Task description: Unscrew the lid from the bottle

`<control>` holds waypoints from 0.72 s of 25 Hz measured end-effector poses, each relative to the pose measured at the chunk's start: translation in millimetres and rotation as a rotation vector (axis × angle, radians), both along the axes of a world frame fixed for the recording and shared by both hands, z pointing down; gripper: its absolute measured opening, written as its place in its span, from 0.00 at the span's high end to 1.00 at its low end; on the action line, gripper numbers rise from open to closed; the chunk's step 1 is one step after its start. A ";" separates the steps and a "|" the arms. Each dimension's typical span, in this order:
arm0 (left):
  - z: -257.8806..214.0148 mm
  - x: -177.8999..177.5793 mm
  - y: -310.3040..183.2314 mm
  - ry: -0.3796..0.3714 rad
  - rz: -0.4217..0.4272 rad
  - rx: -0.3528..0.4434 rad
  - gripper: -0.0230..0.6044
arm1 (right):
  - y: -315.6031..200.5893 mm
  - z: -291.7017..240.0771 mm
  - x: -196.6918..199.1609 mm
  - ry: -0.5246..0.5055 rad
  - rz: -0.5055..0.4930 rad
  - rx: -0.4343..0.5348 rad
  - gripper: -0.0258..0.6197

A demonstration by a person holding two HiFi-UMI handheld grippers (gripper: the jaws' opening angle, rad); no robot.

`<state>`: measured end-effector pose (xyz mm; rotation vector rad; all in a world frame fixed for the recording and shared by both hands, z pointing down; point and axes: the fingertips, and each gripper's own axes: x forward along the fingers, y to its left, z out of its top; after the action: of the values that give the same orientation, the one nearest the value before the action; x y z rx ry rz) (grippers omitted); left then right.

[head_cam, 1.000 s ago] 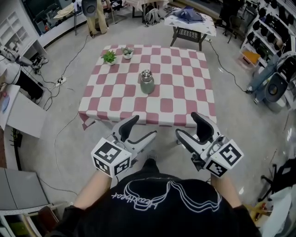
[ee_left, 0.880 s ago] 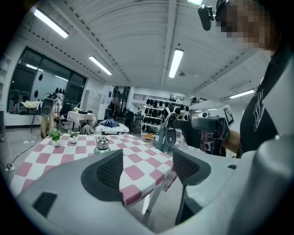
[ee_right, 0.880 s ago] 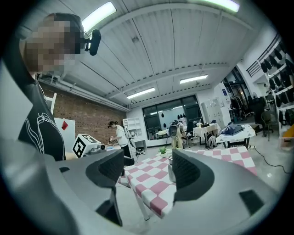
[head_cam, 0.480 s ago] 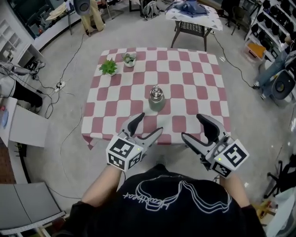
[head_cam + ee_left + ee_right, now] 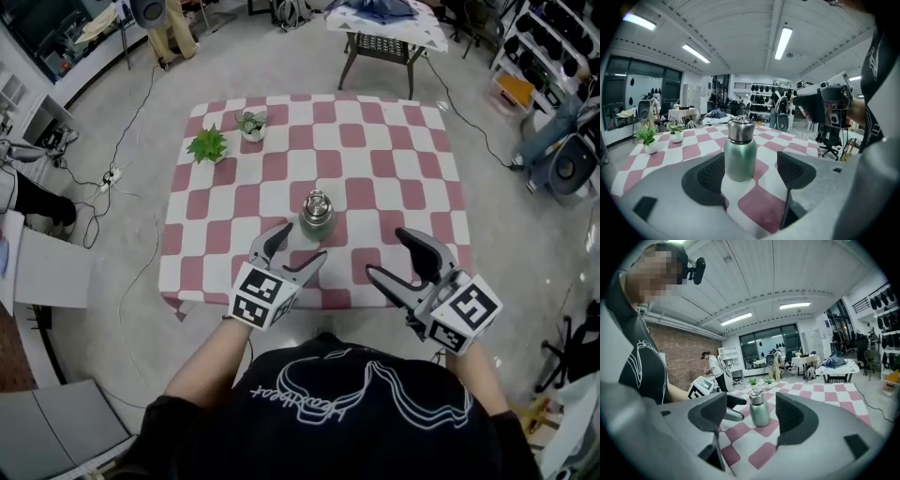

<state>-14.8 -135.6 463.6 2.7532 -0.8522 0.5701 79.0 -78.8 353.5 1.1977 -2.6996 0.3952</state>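
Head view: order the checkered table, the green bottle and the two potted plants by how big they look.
1. checkered table
2. green bottle and leafy plant, too alike to rank
3. white-pot plant

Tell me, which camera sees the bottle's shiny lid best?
The left gripper view. The lid is big, close and side-on atop the green bottle. The right gripper view shows it smaller and farther off; the head view shows only a tiny top from above.
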 end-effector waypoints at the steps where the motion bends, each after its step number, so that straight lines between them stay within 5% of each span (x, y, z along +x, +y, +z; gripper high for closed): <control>1: 4.3 1.0 -5.3 -0.006 0.002 0.000 0.43 | -3.3 2.7 0.1 -0.001 0.001 -0.004 0.47; 18: 27.5 22.4 -42.3 0.083 0.106 0.028 0.43 | -25.7 22.4 -8.9 -0.029 -0.016 -0.047 0.47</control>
<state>7.6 -177.8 491.1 2.8387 -0.7039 0.4612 70.2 -104.6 375.9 1.1661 -2.7062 0.4741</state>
